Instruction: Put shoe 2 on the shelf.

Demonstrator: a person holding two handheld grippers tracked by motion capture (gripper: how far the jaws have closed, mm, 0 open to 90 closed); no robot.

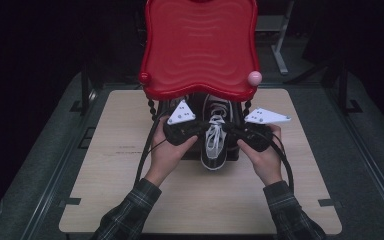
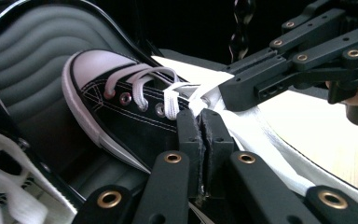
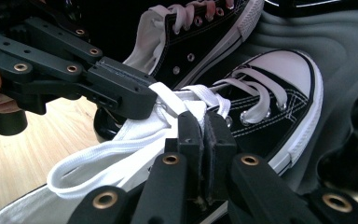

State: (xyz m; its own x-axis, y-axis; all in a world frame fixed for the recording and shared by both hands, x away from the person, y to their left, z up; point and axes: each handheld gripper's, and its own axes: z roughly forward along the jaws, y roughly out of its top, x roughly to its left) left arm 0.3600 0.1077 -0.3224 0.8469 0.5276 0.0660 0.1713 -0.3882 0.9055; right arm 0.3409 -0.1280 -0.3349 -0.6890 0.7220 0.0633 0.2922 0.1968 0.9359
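A black high-top sneaker point(image 1: 214, 142) with white laces stands on the lower shelf of a stand, toe towards the back, and it is seen close up as the sneaker point(image 2: 121, 109) and the sneaker point(image 3: 275, 100). My left gripper point(image 1: 203, 129) comes in from the sneaker's left and my right gripper point(image 1: 228, 129) from its right, tips meeting over the laces. In the left gripper view my left gripper point(image 2: 204, 125) is shut on a white lace point(image 2: 172, 100) near the knot. My right gripper point(image 3: 206, 126) is likewise shut on the lace point(image 3: 200, 95), and a lace loop point(image 3: 88, 165) hangs to the side.
A red wavy top shelf point(image 1: 200, 47) on beaded posts overhangs the shoes, with a pink knob point(image 1: 255, 77) at its corner. A second black sneaker point(image 3: 191, 37) stands beside the first on the grey wavy shelf point(image 2: 32, 51). The stand sits on a light wooden table point(image 1: 125, 150).
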